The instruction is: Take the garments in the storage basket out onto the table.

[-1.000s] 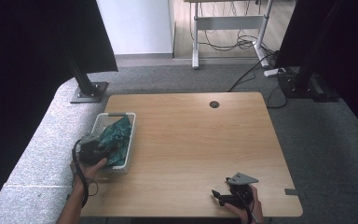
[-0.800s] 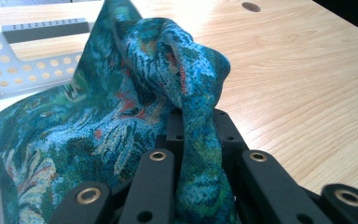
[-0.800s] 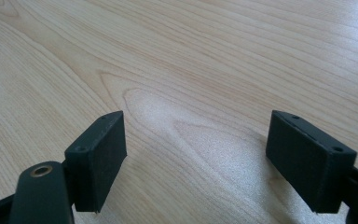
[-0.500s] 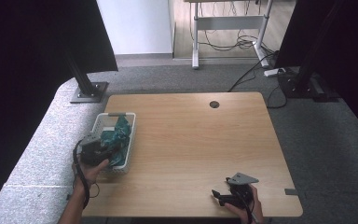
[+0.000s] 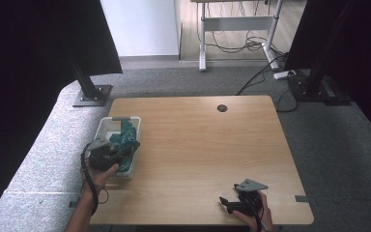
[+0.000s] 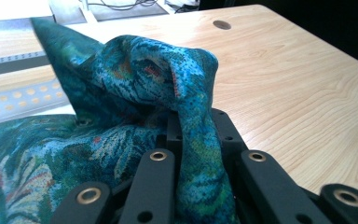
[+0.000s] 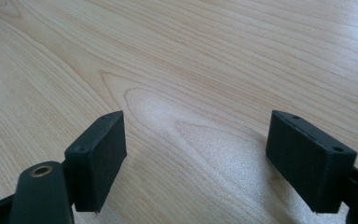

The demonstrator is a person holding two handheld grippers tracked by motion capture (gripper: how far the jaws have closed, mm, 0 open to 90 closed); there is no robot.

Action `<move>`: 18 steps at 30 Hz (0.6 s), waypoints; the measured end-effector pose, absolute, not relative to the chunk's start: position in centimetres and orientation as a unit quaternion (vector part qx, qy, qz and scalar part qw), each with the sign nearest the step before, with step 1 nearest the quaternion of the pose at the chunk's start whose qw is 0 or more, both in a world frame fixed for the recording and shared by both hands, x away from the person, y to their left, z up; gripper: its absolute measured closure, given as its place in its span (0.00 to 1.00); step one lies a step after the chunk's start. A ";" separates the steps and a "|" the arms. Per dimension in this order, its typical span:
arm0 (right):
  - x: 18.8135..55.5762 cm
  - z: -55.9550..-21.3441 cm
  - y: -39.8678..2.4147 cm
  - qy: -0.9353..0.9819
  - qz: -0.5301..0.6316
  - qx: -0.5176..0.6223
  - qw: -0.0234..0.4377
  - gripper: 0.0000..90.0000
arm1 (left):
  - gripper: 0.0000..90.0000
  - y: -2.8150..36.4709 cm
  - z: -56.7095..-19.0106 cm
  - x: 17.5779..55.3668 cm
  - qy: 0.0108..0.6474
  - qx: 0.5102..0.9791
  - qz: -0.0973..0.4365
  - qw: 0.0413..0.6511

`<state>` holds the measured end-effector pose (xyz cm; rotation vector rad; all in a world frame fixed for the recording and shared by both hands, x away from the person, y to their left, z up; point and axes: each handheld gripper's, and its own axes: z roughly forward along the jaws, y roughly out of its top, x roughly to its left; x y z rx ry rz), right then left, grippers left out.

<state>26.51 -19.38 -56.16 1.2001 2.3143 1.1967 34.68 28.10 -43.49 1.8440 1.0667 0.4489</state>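
A pale wooden table (image 5: 207, 159) with a round cable hole (image 5: 222, 108) stands on grey carpet (image 5: 319, 140) between black curtains (image 5: 34, 53), a white wall behind. At its left edge, the left gripper (image 5: 118, 151) is clenched on a crumpled teal patterned cloth (image 6: 140, 93), lifted over a white perforated plastic basket (image 5: 107, 126). The right gripper (image 7: 196, 158) rests released, jaws wide apart, near the front edge.
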 end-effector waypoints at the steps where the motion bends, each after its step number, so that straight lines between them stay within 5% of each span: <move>1: 26.5 -56.2 -19.4 0.799 0.413 0.414 0.136 0.22 | 0.89 28.0 -43.4 34.7 0.433 0.750 0.183 0.465; 18: 26.5 -56.2 -19.4 0.800 0.413 0.413 0.137 0.22 | 0.89 25.9 -43.4 34.6 0.414 0.756 0.165 0.480</move>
